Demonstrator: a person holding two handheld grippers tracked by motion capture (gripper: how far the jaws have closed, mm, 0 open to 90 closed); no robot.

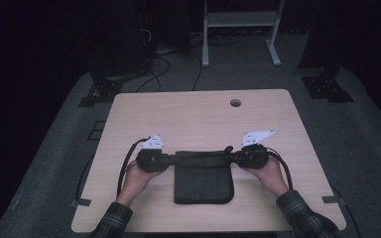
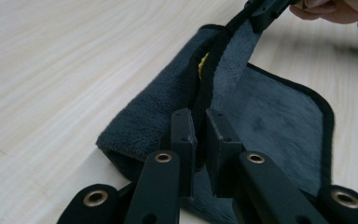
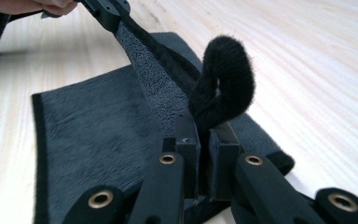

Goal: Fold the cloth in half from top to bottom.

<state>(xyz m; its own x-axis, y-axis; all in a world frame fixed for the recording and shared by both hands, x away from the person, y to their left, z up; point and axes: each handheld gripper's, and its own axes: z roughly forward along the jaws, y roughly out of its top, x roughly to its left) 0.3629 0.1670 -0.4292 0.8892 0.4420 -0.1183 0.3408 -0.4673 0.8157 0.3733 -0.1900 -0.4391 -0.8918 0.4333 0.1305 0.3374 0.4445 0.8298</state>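
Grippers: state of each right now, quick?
Left gripper: shut on the cloth's far edge, lifted.
Right gripper: shut on the same edge, by its loop.

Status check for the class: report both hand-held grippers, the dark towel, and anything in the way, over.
Left hand-held gripper and right hand-held gripper each shut on dark towel, far edge lifted between them. Table around it bare. Over.

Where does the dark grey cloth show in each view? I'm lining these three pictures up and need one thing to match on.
High view: the dark grey cloth lies at the table's near middle, between both grippers.
Left gripper view: centre to right, its edge pinched in the jaws.
Right gripper view: left and centre, its edge pinched likewise.
Shared landmark: the cloth's raised edge stretched between the two grippers.
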